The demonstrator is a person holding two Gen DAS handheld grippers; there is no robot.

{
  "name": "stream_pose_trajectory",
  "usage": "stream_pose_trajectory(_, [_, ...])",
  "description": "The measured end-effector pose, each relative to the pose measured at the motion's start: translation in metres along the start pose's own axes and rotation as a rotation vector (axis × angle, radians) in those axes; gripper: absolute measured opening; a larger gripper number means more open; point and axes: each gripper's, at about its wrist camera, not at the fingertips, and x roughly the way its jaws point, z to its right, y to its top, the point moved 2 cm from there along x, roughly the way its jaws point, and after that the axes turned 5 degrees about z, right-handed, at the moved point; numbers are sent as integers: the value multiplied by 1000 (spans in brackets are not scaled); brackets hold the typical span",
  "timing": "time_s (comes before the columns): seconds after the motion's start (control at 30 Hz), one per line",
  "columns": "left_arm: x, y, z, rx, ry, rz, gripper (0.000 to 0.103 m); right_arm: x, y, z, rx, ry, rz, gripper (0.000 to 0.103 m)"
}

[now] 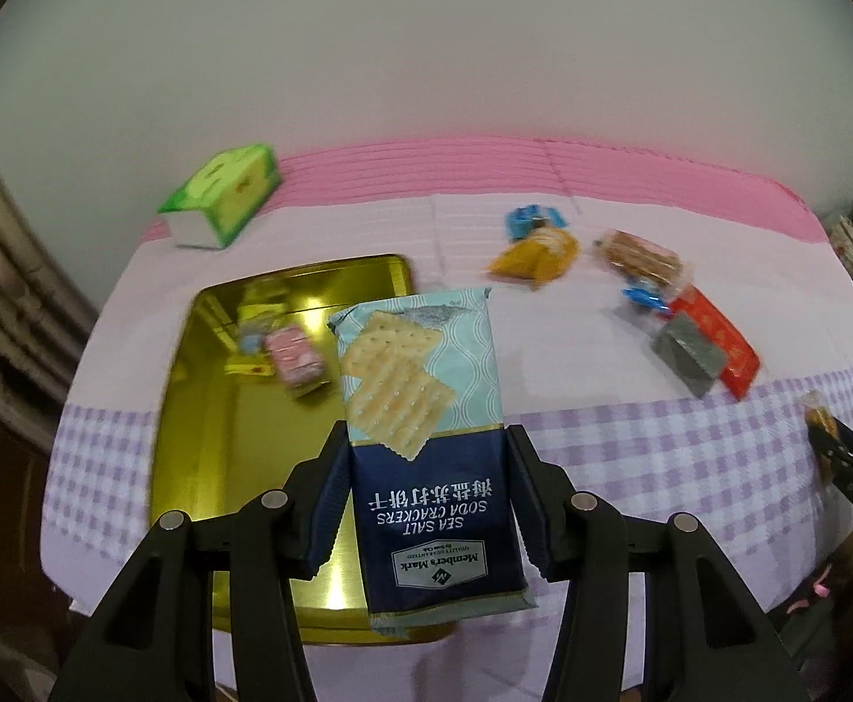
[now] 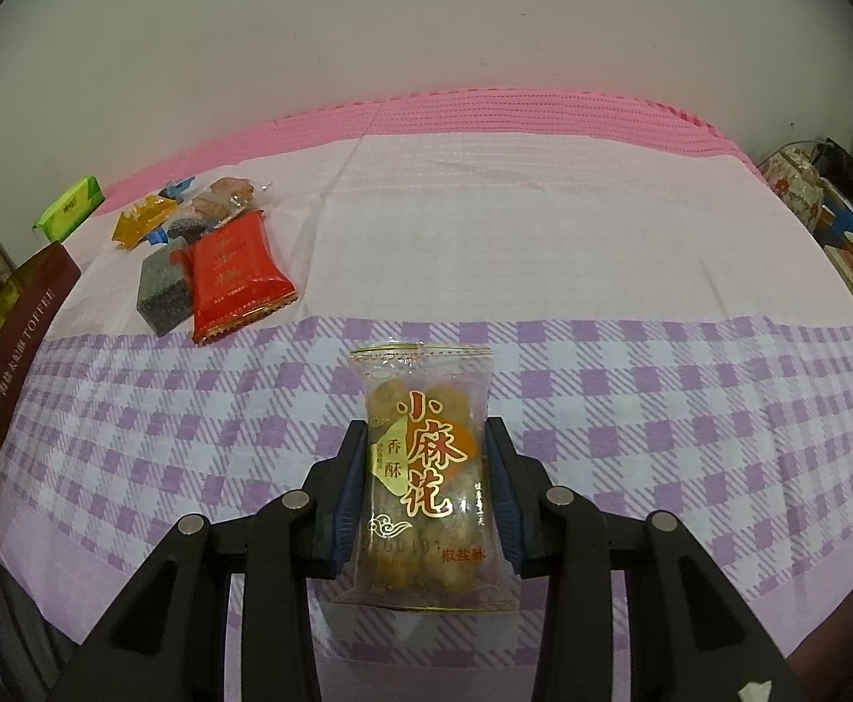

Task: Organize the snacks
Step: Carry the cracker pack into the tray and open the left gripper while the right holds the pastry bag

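Observation:
My left gripper is shut on a blue soda cracker pack and holds it above the right edge of the gold tin. The tin holds a pink candy pack and other small packs. My right gripper is shut on a clear pack of fried dough twists, held above the checked cloth. It also shows at the right edge of the left wrist view. Loose snacks lie on the table: a red pack, a grey pack, a yellow pack.
A green tissue pack lies by the wall. The tin's brown lid stands at the left of the right wrist view. The table wears a pink and purple checked cloth. Clutter stands past its right edge.

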Motion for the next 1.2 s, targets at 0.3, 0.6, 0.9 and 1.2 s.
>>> stream_pose_trajectory(0.3, [15,-15,-72,-67,120,-35,51,1,0,0,-3,0,0,37])
stream_pose_trajectory(0.6, [47,-26,-98,-69,139,-92,51,1,0,0,-2,0,0,37])
stream_pose_trajectory(0.9, [62,-25,-103,-49,164,-115,51,1,0,0,-2,-1,0,37])
stream_pose_trajectory(1.2, [74,-25,-108,-25,201,-135,51,0,0,0,-3,-3,0,37])
